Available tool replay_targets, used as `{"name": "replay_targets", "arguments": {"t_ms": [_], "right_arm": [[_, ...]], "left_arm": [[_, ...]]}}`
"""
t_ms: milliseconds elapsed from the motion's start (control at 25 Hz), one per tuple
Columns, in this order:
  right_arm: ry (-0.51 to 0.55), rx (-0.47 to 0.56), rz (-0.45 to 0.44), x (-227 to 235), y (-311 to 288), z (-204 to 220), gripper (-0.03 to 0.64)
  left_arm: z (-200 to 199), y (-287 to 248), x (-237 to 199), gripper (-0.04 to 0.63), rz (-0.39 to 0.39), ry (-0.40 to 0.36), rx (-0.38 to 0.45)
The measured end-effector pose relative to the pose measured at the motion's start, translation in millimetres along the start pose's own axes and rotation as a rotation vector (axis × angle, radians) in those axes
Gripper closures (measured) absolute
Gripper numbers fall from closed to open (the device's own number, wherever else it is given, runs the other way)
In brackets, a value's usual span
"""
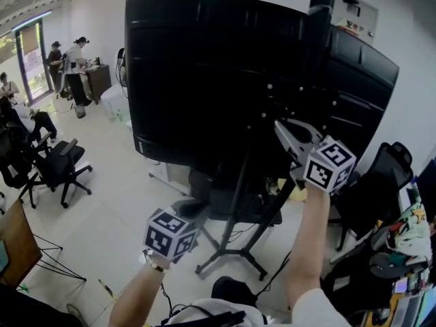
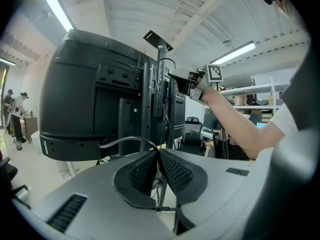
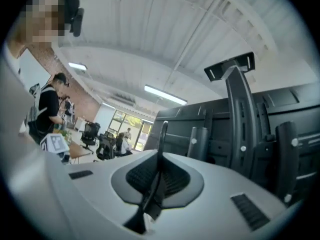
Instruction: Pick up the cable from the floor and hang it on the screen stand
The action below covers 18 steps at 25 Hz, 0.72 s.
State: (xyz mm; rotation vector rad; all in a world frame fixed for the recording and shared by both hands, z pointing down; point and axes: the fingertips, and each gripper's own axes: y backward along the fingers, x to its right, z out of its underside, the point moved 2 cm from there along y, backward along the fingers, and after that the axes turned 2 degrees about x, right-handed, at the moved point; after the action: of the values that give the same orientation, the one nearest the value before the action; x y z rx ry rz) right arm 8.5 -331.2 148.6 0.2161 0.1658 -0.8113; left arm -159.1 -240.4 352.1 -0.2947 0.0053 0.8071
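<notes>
The big black screen (image 1: pixel 204 73) shows its back on a wheeled stand (image 1: pixel 238 196). My right gripper (image 1: pixel 279 125) is raised against the stand's column behind the screen. In the right gripper view it (image 3: pixel 160 159) is shut on a black cable (image 3: pixel 162 134) that sticks up past the jaws, with the stand's top bracket (image 3: pixel 235 74) beyond. My left gripper (image 2: pixel 158 154) is lower, its marker cube (image 1: pixel 170 234) near the stand's base. It is shut on a thin black cable (image 2: pixel 125 141) that arcs off to the left. The stand post (image 2: pixel 160 84) rises just ahead.
Black office chairs (image 1: pixel 61 162) stand at the left and another chair (image 1: pixel 385 176) at the right beside cluttered desks. Several people (image 1: pixel 75 67) are far off at the back left. A wooden tabletop (image 1: pixel 17 244) is at the lower left. The stand's legs (image 1: pixel 231 257) spread on the white floor.
</notes>
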Motion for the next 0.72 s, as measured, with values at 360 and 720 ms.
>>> {"name": "replay_targets", "arguments": {"t_ms": [360, 720], "right_arm": [[-0.320, 0.192, 0.035, 62, -63, -70, 0.591], [-0.657, 0.225, 0.066, 106, -73, -53, 0.592]], "left_arm": [[-45, 2, -9, 0.581, -0.021, 0.035, 0.154], [-84, 19, -47, 0.580, -0.080, 0.088, 0.278]]}}
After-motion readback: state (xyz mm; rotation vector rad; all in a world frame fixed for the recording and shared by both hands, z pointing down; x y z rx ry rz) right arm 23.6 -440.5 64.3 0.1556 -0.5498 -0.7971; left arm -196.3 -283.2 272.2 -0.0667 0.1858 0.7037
